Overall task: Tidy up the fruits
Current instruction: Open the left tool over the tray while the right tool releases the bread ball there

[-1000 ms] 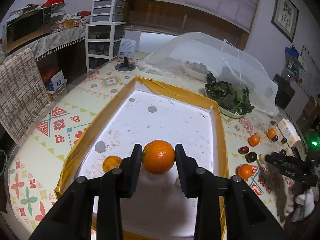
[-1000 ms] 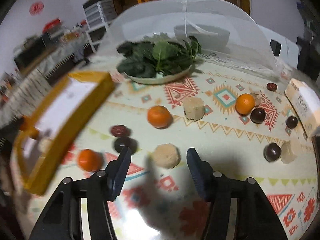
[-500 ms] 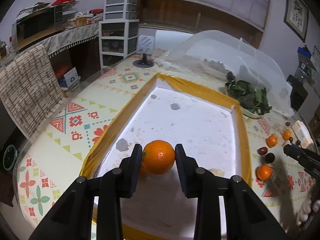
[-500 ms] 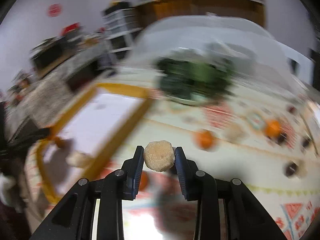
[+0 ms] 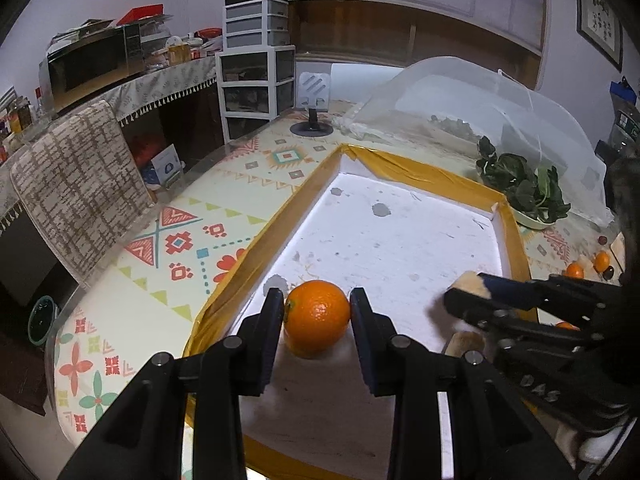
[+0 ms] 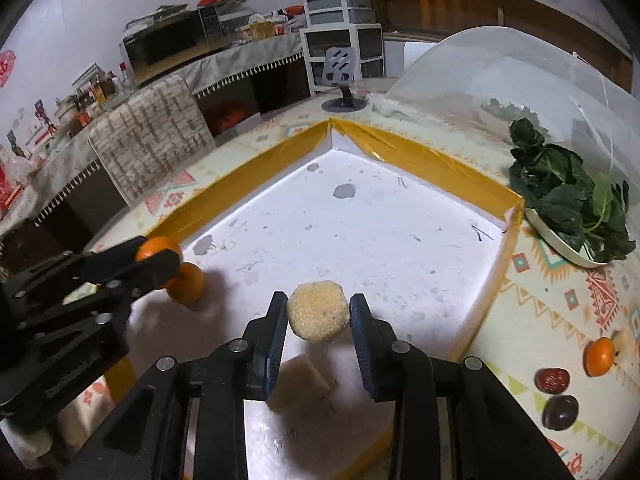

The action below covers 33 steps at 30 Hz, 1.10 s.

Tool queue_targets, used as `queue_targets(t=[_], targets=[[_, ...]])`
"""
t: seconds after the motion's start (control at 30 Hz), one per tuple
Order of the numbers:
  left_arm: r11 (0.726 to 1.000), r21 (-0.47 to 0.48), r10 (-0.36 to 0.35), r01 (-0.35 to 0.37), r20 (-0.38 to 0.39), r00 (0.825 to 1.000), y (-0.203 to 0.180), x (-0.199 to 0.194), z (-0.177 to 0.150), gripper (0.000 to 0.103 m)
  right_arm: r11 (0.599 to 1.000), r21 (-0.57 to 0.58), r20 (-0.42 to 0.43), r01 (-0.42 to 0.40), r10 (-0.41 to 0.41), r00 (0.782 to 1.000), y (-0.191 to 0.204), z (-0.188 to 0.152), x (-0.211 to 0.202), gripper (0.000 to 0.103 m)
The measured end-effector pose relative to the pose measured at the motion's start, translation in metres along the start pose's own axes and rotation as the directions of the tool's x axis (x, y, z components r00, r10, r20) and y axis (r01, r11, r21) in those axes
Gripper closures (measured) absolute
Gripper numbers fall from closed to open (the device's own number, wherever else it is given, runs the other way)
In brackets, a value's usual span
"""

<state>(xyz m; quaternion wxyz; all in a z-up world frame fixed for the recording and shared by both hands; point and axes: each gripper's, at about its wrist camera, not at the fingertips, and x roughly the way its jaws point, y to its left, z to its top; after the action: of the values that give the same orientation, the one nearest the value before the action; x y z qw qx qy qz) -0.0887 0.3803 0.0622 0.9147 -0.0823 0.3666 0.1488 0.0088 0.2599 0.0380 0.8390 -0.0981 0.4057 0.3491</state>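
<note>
My left gripper [image 5: 316,316] is shut on an orange [image 5: 317,317] and holds it low over the near left part of the white tray with the yellow taped rim [image 5: 404,168]. My right gripper [image 6: 318,318] is shut on a tan peeled fruit piece [image 6: 318,312] above the tray's near side [image 6: 400,148]. In the right wrist view the left gripper [image 6: 154,258] holds its orange [image 6: 154,248] just over a second orange [image 6: 188,282] lying in the tray. A tan piece [image 6: 298,380] lies in the tray below my right gripper.
Loose fruit lies on the patterned cloth right of the tray: an orange [image 6: 599,356], a red date [image 6: 552,380] and a dark fruit [image 6: 560,412]. A plate of greens [image 6: 572,208] and a mesh food cover [image 6: 500,80] stand behind. A chair back [image 5: 76,184] is at left.
My right gripper closed on the tan piece on the cloth and carried it left over the tray. My left gripper moved with its orange toward the tray's near left corner.
</note>
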Motion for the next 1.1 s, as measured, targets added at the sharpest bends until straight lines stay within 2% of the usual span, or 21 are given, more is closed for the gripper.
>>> queue_targets(t=[0.1, 0.13, 0.17, 0.23, 0.37, 0.47, 0.53, 0.6, 0.67, 0.77, 0.83, 0.93, 1.0, 1.1], targets=[[1.000, 0.005, 0.012, -0.012, 0.008, 1.000, -0.002, -0.001, 0.000, 0.069, 1.000, -0.009, -0.004, 0.011, -0.011, 1.000, 0.002, -0.001, 0.006, 0.068], [1.000, 0.004, 0.017, -0.017, 0.012, 1.000, -0.002, -0.002, 0.000, 0.067, 1.000, -0.012, -0.003, 0.014, -0.014, 1.000, 0.003, 0.000, 0.006, 0.068], [1.000, 0.004, 0.019, -0.019, 0.018, 1.000, -0.003, -0.004, 0.001, 0.059, 1.000, -0.015, -0.003, 0.015, -0.015, 1.000, 0.005, 0.001, 0.008, 0.068], [1.000, 0.010, 0.029, -0.029, 0.039, 0.999, -0.004, -0.009, 0.002, 0.050, 1.000, -0.022, 0.004, 0.023, -0.022, 1.000, 0.007, 0.001, 0.007, 0.066], [0.998, 0.022, 0.051, -0.053, 0.066, 0.997, -0.008, -0.019, 0.004, 0.043, 1.000, -0.007, 0.041, 0.025, -0.025, 0.999, 0.005, 0.002, -0.004, 0.057], [0.997, 0.036, 0.069, -0.072, 0.075, 0.995, -0.013, -0.024, 0.004, 0.036, 0.999, 0.008, 0.079, 0.032, -0.032, 0.996, 0.002, 0.001, -0.019, 0.055], [0.996, 0.048, 0.074, -0.077, 0.073, 0.995, -0.018, -0.026, 0.004, 0.035, 0.999, 0.021, 0.100, 0.040, -0.042, 0.994, -0.001, 0.000, -0.029, 0.053], [0.995, 0.060, 0.074, -0.078, 0.072, 0.995, -0.023, -0.029, 0.003, 0.035, 0.998, 0.049, 0.137, 0.046, -0.052, 0.989, -0.009, -0.004, -0.045, 0.042], [0.995, 0.075, 0.062, -0.068, 0.070, 0.996, -0.030, -0.032, 0.001, 0.034, 0.995, 0.076, 0.173, 0.063, -0.075, 0.982, -0.018, -0.009, -0.061, 0.035], [0.994, 0.100, 0.046, -0.054, 0.074, 0.996, -0.043, -0.040, -0.001, 0.034, 0.988, 0.111, 0.220, 0.111, -0.133, 0.966, -0.036, -0.020, -0.088, 0.028], [0.992, 0.117, 0.033, -0.042, 0.080, 0.996, -0.053, -0.044, -0.003, 0.034, 0.977, 0.139, 0.253, 0.164, -0.195, 0.948, -0.050, -0.030, -0.108, 0.022], [0.988, 0.150, 0.014, -0.027, 0.093, 0.996, -0.070, -0.053, -0.006, 0.034, 0.953, 0.174, 0.297, 0.248, -0.291, 0.909, -0.070, -0.046, -0.137, 0.012], [0.984, 0.175, -0.003, -0.014, 0.096, 0.995, -0.084, -0.059, -0.008, 0.032, 0.927, 0.220, 0.328, 0.303, -0.363, 0.872, -0.088, -0.061, -0.160, 0.002], [0.980, 0.201, -0.031, 0.012, 0.093, 0.995, -0.102, -0.064, -0.011, 0.029, 0.892, 0.262, 0.338, 0.368, -0.442, 0.831, -0.115, -0.079, -0.187, 0.000]])
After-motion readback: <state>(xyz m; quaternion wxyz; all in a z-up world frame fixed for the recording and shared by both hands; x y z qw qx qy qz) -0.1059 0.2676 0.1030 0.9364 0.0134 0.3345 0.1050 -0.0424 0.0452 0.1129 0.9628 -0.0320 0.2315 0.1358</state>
